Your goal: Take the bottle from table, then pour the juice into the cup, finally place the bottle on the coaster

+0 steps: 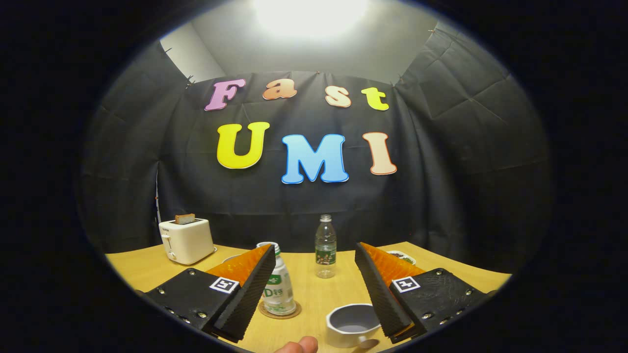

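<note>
Your wooden table (314, 289) carries everything, and the layout reads as a short pouring run. The largest piece, a white toaster (186, 241) with a slice of toast (185, 218) standing in its slot, sits well back beside the booth wall, beyond your left finger — out of the way, and by my reading no part of this job. Next in size is the white juice bottle (279, 289), upright on a round cork coaster (279, 311) just inside your left finger, whose edge crosses in front of its cap and shoulder; its label is green and white, with a "D" the only character I can make out. Since it already stands on the coaster where the task ends, I judge that either the run is finished or this is the start and you will lift it from there. The clear plastic bottle (325, 247) stands farther off, between the 2 fingers, looking empty; its dark label is too small to read. The white cup (352, 331) sits just inside your right finger, partly hidden by it, near the juice bottle so the pour is short; whether it holds juice I cannot tell. A small dish (402, 256) peeks over the right finger. Your gripper (314, 260) is spread wide, gripping nothing — each finger carries 1 square black-and-white marker, not readable text. A fingertip (299, 346) shows below.
</note>
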The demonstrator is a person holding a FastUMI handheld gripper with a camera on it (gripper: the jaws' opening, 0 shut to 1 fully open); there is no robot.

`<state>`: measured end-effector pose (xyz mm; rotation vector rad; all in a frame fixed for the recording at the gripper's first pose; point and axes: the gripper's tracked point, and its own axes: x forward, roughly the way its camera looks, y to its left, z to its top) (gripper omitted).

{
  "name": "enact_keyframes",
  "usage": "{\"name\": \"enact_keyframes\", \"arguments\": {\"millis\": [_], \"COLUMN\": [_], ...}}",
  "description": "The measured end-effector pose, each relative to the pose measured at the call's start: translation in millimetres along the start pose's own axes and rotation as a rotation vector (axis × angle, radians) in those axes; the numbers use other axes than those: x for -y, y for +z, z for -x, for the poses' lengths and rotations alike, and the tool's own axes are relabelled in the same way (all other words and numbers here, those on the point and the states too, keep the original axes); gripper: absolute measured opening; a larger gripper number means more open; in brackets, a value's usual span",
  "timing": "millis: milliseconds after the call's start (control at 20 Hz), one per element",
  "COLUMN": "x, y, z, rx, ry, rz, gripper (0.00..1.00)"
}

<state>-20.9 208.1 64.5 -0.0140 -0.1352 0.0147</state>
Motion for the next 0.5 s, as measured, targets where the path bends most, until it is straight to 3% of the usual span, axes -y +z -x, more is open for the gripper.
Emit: {"name": "enact_keyframes", "arguments": {"millis": [500], "x": [134], "y": [-12], "z": [2], "rx": [0.007], "ry": [-0.128], "rz": [0.012], "gripper": [0.98]}}
